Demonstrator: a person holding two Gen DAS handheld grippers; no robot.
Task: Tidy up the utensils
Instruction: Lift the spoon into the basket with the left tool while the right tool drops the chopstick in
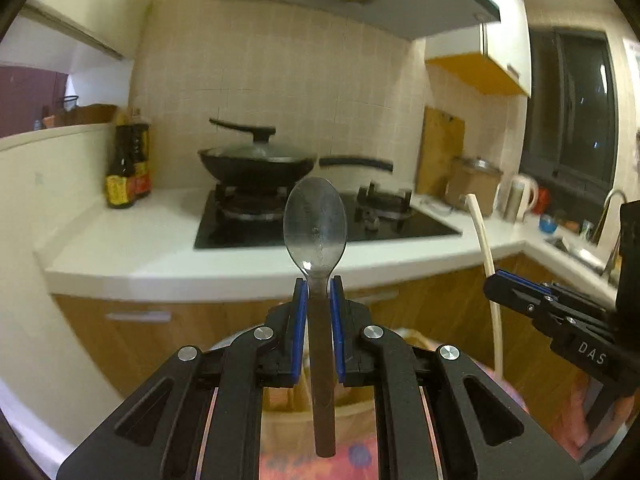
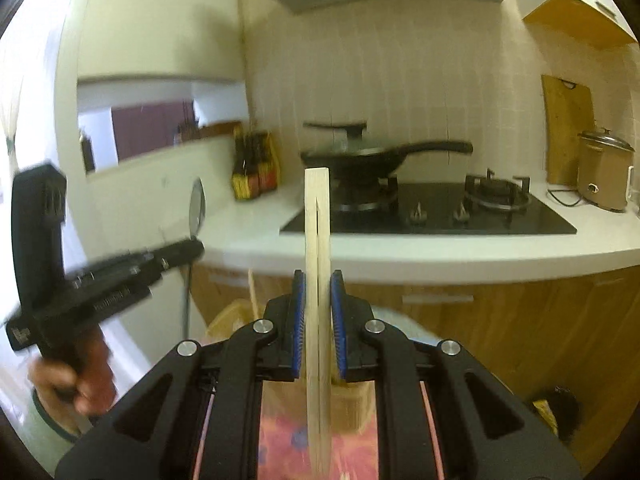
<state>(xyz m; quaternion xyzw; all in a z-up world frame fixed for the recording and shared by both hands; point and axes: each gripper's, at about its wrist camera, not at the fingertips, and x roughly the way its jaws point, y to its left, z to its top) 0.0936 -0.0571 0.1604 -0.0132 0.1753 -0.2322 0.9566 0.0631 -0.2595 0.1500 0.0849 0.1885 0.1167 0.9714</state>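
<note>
A metal spoon (image 1: 315, 224) stands upright, bowl up, with my left gripper (image 1: 319, 286) shut on its neck; its dark handle hangs down between the fingers. A pair of pale wooden chopsticks (image 2: 317, 216) stands upright in my right gripper (image 2: 318, 282), which is shut on them. In the left wrist view the right gripper (image 1: 494, 282) shows at the right edge with the chopsticks (image 1: 482, 236) rising from it. In the right wrist view the left gripper (image 2: 196, 248), blurred, is at the left with the spoon (image 2: 197, 206) and a hand (image 2: 60, 384) on its grip.
A white counter (image 1: 140, 240) runs ahead with a black gas hob (image 1: 256, 228), a lidded black wok (image 1: 256, 164), two sauce bottles (image 1: 128, 164), a chopping board (image 1: 440, 156), a rice cooker (image 2: 604, 176), a kettle (image 1: 518, 196) and a sink tap (image 1: 608, 212). Wooden drawers (image 1: 160, 332) lie below.
</note>
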